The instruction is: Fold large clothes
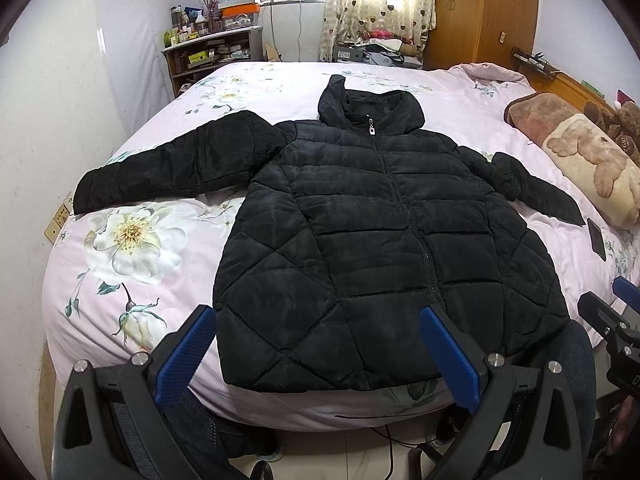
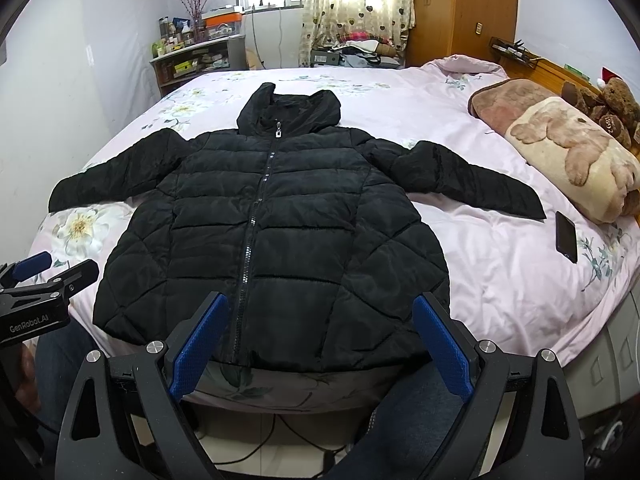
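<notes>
2 spread sleeves flank the zipped puffer jacket [image 1: 360, 220] on the bed [image 1: 168, 264]; left gripper [image 1: 320, 344] and right gripper [image 2: 320, 332] hover released, empty. Slick padding could spring folds apart.

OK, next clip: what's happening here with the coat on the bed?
A person stands at the foot of a bed holding a gripper in each hand. A black hooded puffer jacket lies flat on the floral sheet, front up, zipped, both sleeves spread out to the sides. The left gripper and the right gripper are both open, hovering near the jacket's hem and holding nothing. No fold has been made yet. A dark phone lies on the sheet beyond the right-hand sleeve, near a bear-print blanket.
</notes>
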Tool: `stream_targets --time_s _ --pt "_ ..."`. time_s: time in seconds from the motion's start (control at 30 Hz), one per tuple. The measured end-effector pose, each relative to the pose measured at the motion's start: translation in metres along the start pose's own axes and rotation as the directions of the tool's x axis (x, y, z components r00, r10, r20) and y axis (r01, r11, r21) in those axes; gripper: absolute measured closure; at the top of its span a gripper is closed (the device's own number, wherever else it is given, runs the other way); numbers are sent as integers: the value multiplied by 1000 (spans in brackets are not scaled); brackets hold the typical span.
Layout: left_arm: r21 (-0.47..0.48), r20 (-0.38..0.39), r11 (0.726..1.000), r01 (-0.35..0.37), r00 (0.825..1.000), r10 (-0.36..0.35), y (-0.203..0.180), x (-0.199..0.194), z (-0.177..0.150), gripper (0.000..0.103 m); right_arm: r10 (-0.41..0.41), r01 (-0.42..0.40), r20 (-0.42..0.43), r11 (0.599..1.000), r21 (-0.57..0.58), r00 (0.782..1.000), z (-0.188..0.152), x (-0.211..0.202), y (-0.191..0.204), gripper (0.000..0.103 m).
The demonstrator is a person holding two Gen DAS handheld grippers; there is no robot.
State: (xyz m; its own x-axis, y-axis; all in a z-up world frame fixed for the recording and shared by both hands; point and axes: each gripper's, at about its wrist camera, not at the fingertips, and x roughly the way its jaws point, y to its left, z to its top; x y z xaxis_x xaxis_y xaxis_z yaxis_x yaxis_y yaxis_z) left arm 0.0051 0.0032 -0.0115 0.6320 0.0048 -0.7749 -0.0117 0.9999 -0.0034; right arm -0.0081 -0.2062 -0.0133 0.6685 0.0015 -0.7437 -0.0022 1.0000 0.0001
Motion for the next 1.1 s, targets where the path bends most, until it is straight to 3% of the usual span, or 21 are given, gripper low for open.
stream_targets --time_s 1.1 --pt "-6 -54 1000 -5 999 5 3 26 6 0 10 -10 -24 1000 1 1000 6 18 -1 9"
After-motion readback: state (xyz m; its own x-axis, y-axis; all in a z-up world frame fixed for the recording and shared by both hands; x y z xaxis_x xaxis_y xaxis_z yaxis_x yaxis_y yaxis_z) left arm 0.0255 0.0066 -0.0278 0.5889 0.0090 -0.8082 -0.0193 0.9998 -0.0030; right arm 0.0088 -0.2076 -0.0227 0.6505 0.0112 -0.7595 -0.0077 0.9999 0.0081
